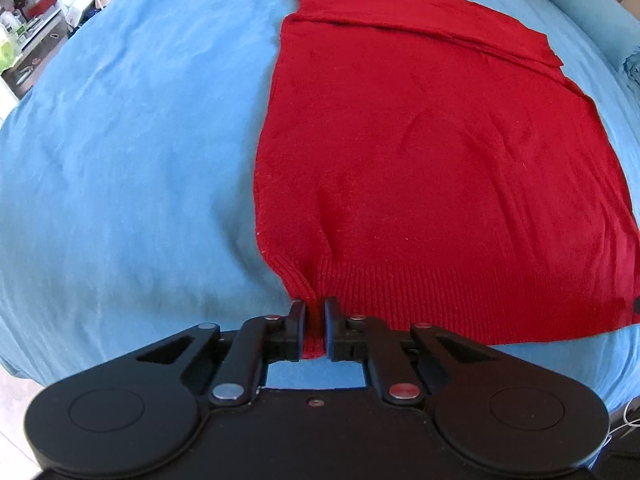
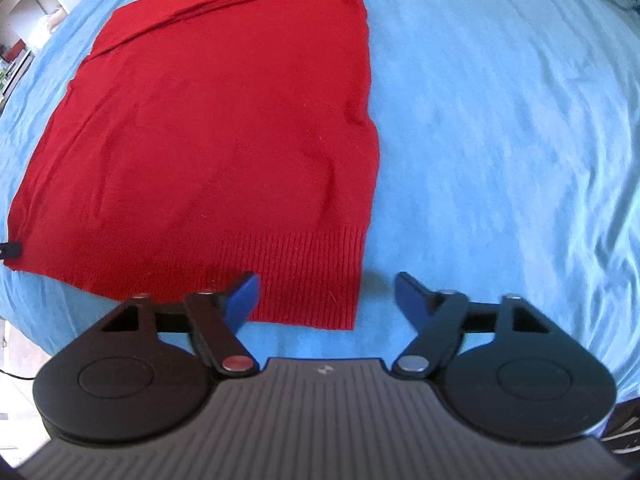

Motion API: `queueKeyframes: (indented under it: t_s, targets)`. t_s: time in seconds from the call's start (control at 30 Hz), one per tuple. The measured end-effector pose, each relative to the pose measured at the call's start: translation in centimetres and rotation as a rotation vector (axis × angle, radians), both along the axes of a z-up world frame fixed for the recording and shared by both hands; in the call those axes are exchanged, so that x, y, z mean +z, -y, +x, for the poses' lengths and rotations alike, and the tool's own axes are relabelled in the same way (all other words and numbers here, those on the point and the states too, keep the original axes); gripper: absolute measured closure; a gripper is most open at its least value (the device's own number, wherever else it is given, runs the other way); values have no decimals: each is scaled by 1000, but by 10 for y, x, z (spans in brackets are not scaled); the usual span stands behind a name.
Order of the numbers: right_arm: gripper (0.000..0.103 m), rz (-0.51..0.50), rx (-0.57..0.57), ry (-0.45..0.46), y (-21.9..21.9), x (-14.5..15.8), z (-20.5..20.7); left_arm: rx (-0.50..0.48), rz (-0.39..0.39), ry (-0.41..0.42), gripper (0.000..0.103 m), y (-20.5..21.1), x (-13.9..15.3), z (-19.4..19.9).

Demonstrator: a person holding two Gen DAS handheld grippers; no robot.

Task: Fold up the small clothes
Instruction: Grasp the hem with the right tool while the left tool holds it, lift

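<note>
While the left gripper pinches the red sweater's hem, the right gripper stands spread; lifting now could skew the fold.

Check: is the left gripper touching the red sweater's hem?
Touching. The left wrist view shows the left gripper pinching a bunch of the red sweater hem.

The left gripper is closed on the ribbed hem of a red knit sweater, near its left corner. The sweater lies flat on a blue bedsheet.
</note>
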State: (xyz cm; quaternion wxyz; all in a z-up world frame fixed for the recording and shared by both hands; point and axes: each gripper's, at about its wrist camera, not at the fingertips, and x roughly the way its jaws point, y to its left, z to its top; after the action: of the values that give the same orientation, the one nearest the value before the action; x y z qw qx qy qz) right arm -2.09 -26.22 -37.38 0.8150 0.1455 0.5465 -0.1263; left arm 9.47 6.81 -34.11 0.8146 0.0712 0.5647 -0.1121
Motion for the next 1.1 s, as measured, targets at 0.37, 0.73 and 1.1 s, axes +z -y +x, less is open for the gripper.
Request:
queueKeyframes:
  t_s: [0.37,0.73,1.1]
  targets:
    - [82,40,-7,-10,2,-8,11,91,-61,-27,94,-6,10,5]
    - [84,108,-50,138,16,69,11,165,-204,2,95,-9,76,27]
    - [84,169,-128,352,58,181,101,232,-427,161,97,11,169,132]
